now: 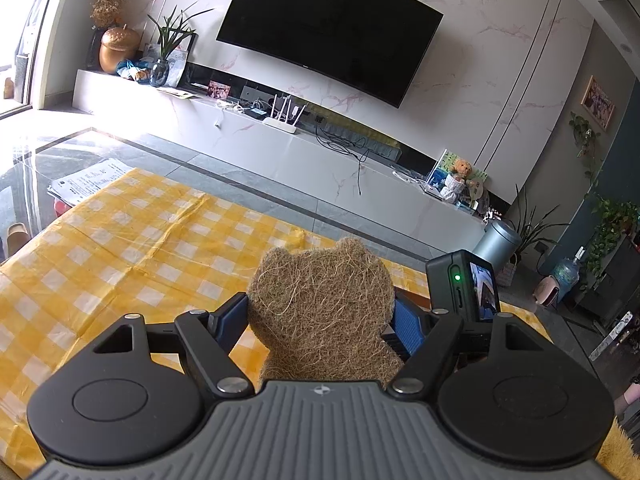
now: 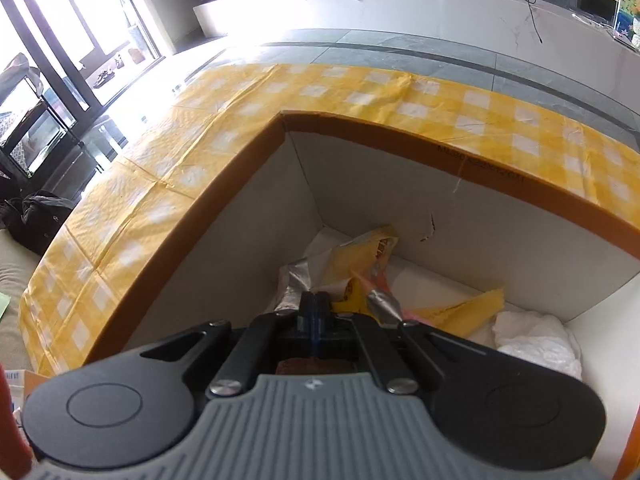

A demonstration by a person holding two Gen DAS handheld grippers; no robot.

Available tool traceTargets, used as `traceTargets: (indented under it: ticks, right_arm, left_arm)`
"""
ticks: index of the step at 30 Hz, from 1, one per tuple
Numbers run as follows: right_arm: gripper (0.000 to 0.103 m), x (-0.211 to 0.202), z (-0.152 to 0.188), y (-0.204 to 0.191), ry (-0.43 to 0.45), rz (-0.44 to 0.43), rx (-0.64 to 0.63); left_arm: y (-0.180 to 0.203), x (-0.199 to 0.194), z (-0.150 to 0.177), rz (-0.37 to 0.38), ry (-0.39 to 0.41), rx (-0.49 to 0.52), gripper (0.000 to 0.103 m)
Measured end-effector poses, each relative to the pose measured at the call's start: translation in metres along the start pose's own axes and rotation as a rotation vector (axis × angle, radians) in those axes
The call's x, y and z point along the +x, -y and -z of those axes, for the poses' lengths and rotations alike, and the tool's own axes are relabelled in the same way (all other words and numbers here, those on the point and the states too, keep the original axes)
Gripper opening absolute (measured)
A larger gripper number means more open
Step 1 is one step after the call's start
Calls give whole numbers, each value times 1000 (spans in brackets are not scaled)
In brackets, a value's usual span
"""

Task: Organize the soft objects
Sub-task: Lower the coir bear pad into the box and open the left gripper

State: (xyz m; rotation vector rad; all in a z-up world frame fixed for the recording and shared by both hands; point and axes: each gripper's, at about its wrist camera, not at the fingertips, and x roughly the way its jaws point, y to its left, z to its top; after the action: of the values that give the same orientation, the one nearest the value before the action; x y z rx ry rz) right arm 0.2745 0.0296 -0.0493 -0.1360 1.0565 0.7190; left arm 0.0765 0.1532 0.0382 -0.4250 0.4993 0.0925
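Your left gripper [image 1: 320, 320] clamps a bear-shaped scrubbing pad of coarse tan plant fibre [image 1: 320, 304], its blue-padded fingers [image 1: 404, 322] pressing the pad's flanks from nine and three o'clock while the rounded ears stand upright at twelve, held above the yellow-and-white checked tablecloth [image 1: 132, 236] that fills the left wrist view from seven to eleven o'clock. At two o'clock of the pad, just beside it, sits a small black camera with a green light and a lit screen [image 1: 466, 286]. Beyond the cloth, a large dark wall-mounted television [image 1: 332, 28] hangs at twelve o'clock over a long white marble-look console [image 1: 280, 148], where a small brown teddy bear [image 1: 462, 170] sits at two o'clock. Your right gripper [image 2: 316, 304] is clenched with its fingers pressed together, reaching down into an open cardboard box with an orange-brown rim and pale grey inner walls [image 2: 440, 220]; whether anything is pinched between the tips cannot be told. Directly past the tips, at twelve to one o'clock, lies a crumpled yellow plastic bag with silver foil lining [image 2: 360, 264], and at three o'clock, against the box wall, a crumpled white plastic bag [image 2: 536, 344]. The checked tablecloth wraps around the box from nine to two o'clock.
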Motion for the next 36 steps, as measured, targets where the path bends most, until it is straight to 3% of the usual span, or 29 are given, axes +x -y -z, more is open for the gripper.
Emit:
traceTargets:
  ticks: [4,7,10,12,15,18,23,27,30,33,34,35,36]
  right_arm:
    - [0,-8,5,-9,63,40,-46]
    - [3,-41,16,-8,185,66,-83]
    - [5,-79,28,-3,269,183,-145]
    - [6,-86,33,4,200,286,-167]
    - [6,-73,42,17,-2,340,-193]
    - [1,-65,57,11,-35,381,-267]
    - [2,-31,68,2,-225,354,-327]
    - [2,-34,64,11,-249,300,-282]
    - [1,-47,62,17,-166,286,-266]
    - [13,-79,69,17,-20,292,-245]
    - [25,-92,73,17,30,287,-227]
    - [45,-108,77,17,92,296,-203]
    - [49,-123,81,16,148,305,-194]
  left_arm:
    - [1,3,2,0,-10,8,87]
    - [0,4,2,18,-23,13,87]
    - [5,4,4,70,-44,65,87]
    - [8,6,4,90,-49,83,87]
    - [13,11,7,89,-52,92,87]
    - [20,11,11,68,-50,121,87]
    - [22,11,12,44,-48,131,87]
    - [22,13,12,40,-52,128,87]
    - [21,17,12,41,-67,131,87]
    - [23,20,13,48,-87,141,87]
    - [24,23,14,47,-98,153,87]
    - [26,24,15,46,-104,161,87]
    - [28,26,16,46,-108,171,87]
